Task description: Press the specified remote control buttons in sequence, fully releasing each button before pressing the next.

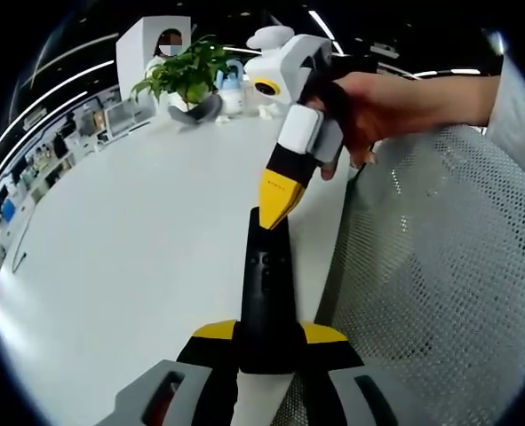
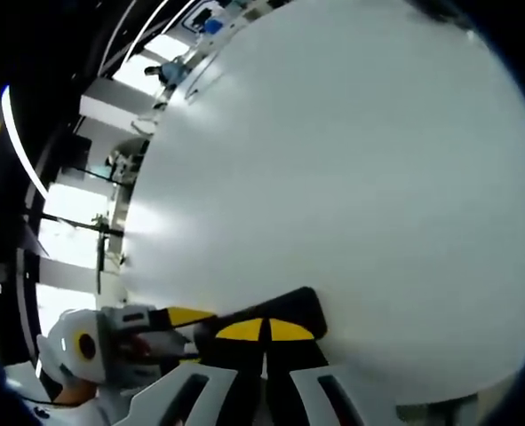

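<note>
Slim black remote (image 1: 266,297) clamped by left gripper (image 1: 269,333) fingers; right gripper (image 2: 264,330) fingers together, tips on remote.

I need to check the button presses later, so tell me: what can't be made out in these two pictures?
- Left gripper view: the remote's button markings are too small and dark to read; its near end is hidden between the left gripper's jaws.
- Left gripper view: whether the right gripper's tip touches a button cannot be told.
- Right gripper view: most of the remote is covered by the right gripper, so no buttons show.
</note>
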Demonstrator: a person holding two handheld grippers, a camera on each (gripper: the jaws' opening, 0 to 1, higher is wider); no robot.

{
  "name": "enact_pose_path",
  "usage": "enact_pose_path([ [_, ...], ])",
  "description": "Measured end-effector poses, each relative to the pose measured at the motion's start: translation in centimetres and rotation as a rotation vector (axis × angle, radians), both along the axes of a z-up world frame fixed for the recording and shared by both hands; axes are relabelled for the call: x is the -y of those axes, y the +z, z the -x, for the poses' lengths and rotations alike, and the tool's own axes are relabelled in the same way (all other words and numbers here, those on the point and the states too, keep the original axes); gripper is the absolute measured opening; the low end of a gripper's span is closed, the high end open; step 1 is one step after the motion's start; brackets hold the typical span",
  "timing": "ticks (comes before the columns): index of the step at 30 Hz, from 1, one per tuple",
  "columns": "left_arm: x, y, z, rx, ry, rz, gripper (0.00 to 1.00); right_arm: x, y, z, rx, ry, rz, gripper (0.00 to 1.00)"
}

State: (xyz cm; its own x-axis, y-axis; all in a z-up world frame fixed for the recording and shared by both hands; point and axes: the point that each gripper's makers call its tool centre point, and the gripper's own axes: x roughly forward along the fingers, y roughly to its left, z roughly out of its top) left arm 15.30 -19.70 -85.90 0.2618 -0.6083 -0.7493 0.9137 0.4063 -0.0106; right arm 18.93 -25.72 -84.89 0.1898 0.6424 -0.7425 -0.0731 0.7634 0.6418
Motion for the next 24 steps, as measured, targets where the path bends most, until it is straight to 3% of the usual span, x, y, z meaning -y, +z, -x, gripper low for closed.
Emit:
enact_pose_path([
  [16,0.0,-0.06,-0.04,0.0,0.0,0.0,0.25,-0.11,-0.05,0.08,0.062,0.04,0.041,0.0],
  [24,0.01,-0.07,-0.07,0.0,0.0,0.0,0.25,-0.03,-0.16,-0.06,0.063,0.038,0.043,0.0],
])
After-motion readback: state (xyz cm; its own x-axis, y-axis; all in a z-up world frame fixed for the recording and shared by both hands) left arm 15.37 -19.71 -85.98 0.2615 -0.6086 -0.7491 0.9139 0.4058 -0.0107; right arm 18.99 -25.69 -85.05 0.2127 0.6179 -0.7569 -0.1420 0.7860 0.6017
